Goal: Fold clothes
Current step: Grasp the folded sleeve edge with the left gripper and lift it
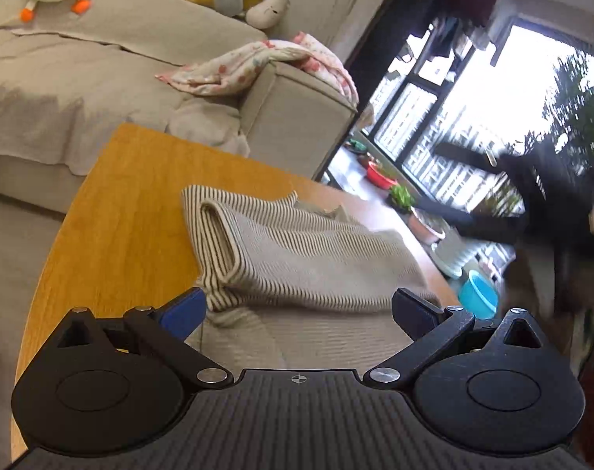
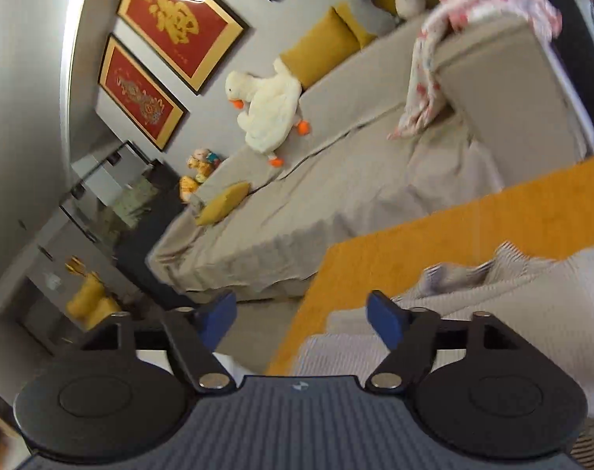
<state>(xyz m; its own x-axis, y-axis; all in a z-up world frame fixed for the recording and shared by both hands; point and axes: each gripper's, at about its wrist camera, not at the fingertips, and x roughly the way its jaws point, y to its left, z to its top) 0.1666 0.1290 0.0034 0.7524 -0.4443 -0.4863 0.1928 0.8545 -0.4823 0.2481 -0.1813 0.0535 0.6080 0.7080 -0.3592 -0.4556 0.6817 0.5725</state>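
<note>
Left wrist view: a striped garment is lying partly folded on the yellow table.
Soft, light knit, it is likely drooping wherever unsupported, so an outer edge or corner suits a pinch. Both the left gripper and right gripper are standing released, holding nothing.

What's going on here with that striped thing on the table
A person with a handheld gripper in each hand is folding clothes. A striped garment lies partly folded on the wooden table in front of a grey sofa. Both the left gripper and the right gripper are open and hold nothing; the cloth lies just beyond the left one's fingers. A floral cloth hangs over the sofa arm, untouched.
</note>
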